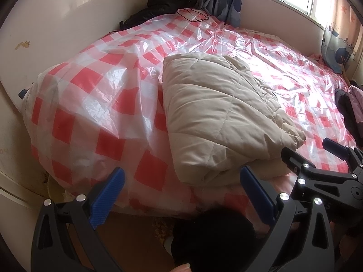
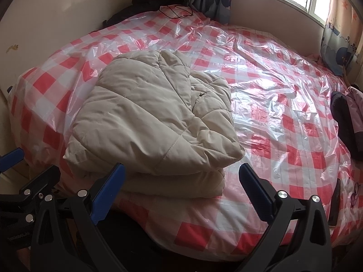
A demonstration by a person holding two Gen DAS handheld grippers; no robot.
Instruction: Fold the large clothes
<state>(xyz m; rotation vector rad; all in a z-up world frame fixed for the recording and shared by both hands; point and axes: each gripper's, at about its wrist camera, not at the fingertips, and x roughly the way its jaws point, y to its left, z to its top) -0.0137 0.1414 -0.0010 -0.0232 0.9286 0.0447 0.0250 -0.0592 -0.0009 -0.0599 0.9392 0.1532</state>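
Note:
A beige quilted padded jacket lies folded into a thick bundle near the front edge of the bed; it also shows in the right wrist view. My left gripper is open and empty, held back from the bed's front edge, left of the jacket's near end. My right gripper is open and empty, just in front of the jacket's near right corner. The right gripper shows in the left wrist view beside the jacket, and the left gripper shows at the right wrist view's left edge.
The bed wears a red-and-white checked plastic sheet. Dark clothes and a black cable lie at the far corner. Dark and pink garments sit at the right edge, with a dark phone near them. Wall on the left, window behind.

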